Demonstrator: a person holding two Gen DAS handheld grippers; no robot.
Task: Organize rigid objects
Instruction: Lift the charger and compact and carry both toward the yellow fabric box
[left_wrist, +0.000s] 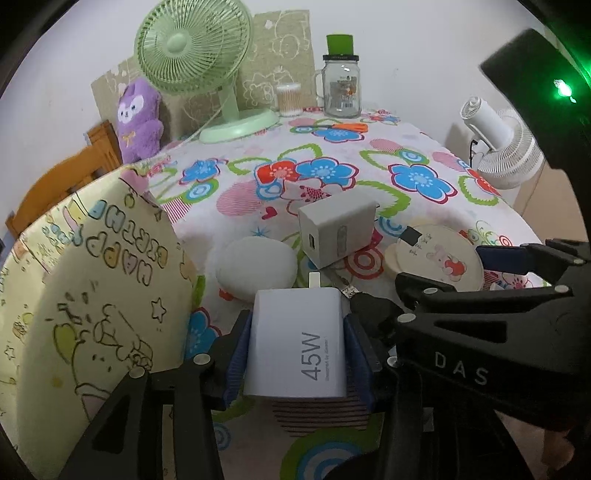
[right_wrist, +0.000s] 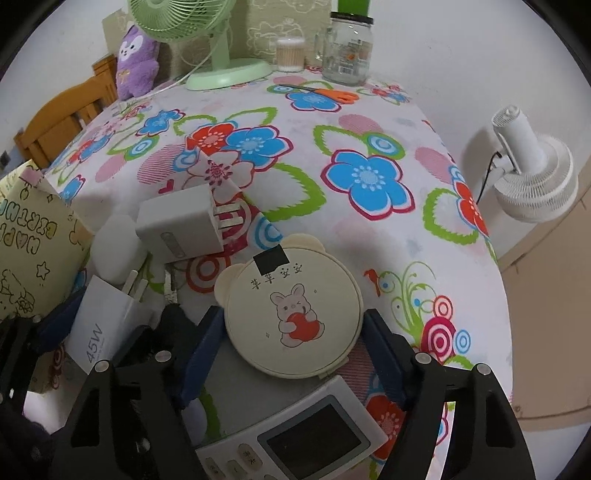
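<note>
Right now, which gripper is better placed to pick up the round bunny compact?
Right gripper: its open jaws already straddle the bunny compact. Left gripper is shut on the 45W charger.

White tablecloth (right_wrist: 314, 221), blue-red flowers (green outlines); white charger (left_wrist: 299, 343), grey "45W"; cream compact (right_wrist: 293, 314), pink rabbit; mint-green fan (left_wrist: 192, 48); purple plush (left_wrist: 138, 118).
</note>
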